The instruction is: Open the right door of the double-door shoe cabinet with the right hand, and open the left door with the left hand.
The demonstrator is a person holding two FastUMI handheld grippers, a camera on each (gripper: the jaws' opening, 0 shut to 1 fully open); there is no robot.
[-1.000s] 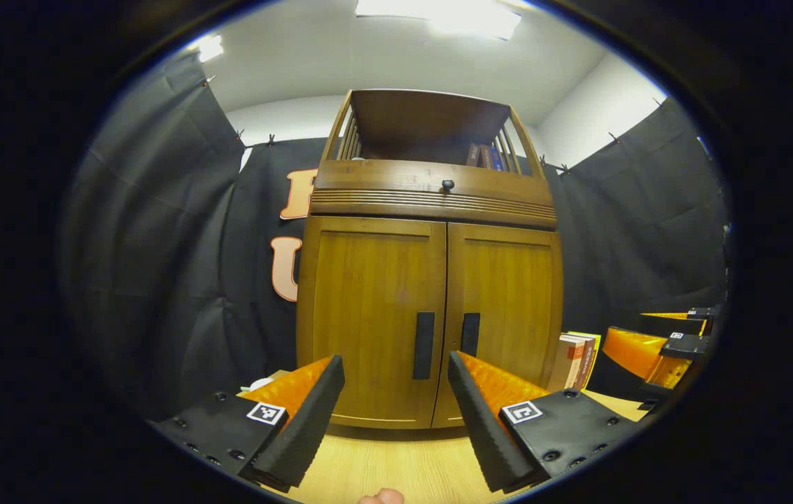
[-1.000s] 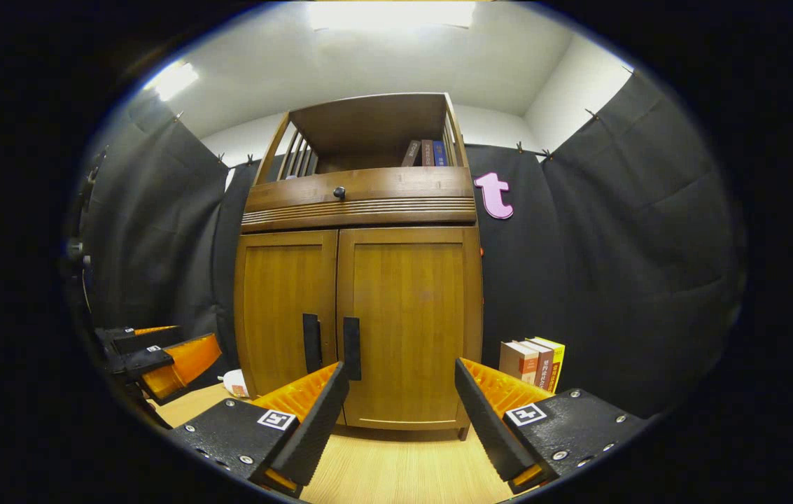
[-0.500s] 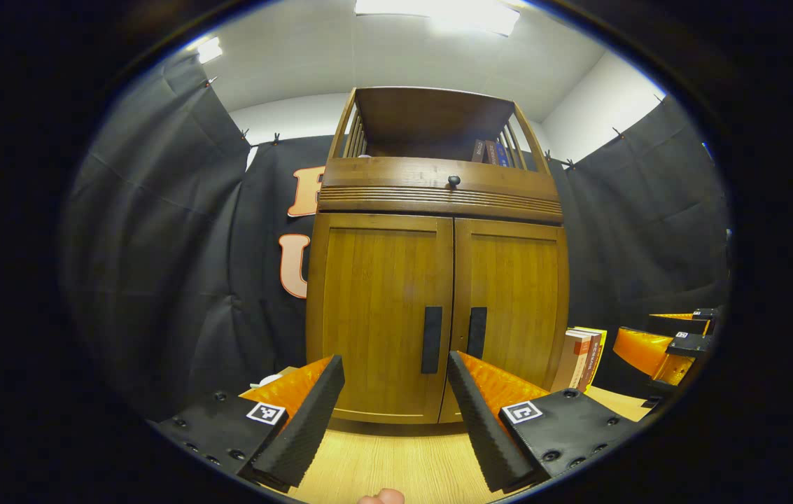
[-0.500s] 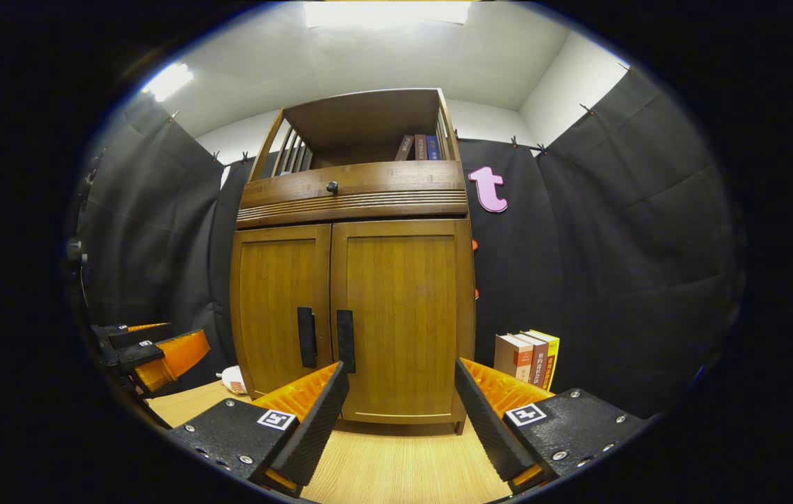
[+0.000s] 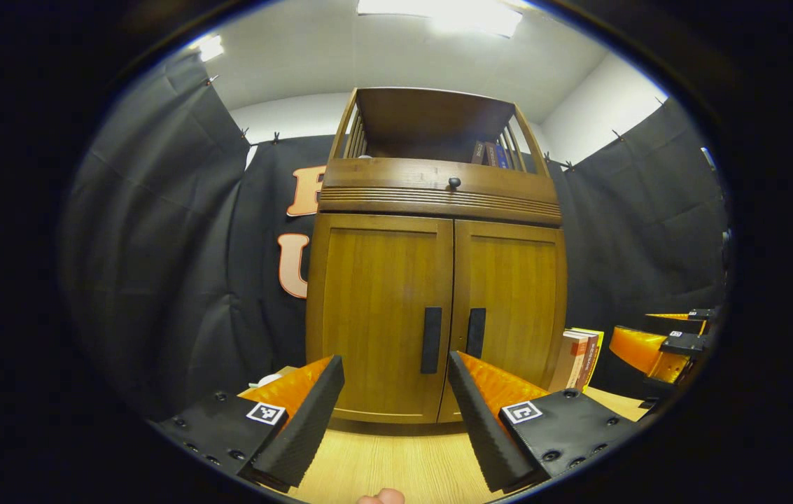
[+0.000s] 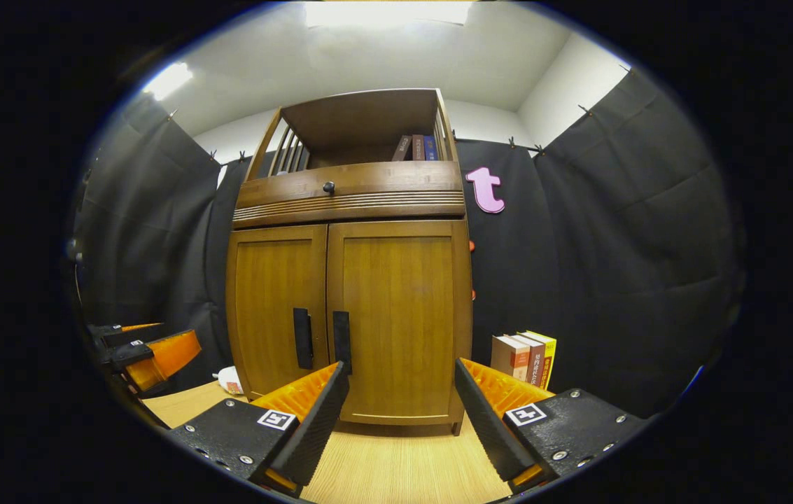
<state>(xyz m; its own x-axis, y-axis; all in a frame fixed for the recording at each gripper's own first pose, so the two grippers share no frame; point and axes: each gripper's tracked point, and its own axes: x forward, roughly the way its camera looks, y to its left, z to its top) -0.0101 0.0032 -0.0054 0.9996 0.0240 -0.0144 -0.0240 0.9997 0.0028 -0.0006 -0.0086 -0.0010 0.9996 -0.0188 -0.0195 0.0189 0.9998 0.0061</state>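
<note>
Left gripper view: left gripper [image 5: 396, 402] spread wide, empty, short of shoe cabinet [image 5: 438, 210] on wooden table [image 5: 382, 462]. Both doors shut: left door [image 5: 375, 301], right door [image 5: 515, 301]. Two dark handles flanked centre seam. Right gripper [image 6: 402, 406] likewise released. Step judged: approach. Next: right gripper must close on right handle [image 6: 341, 341], pull outward.

From low on the table [image 5: 396, 462], I had both views facing up at the cabinet [image 5: 434, 280], fairly near; left gripper view sat further left, both sharing its front.
</note>
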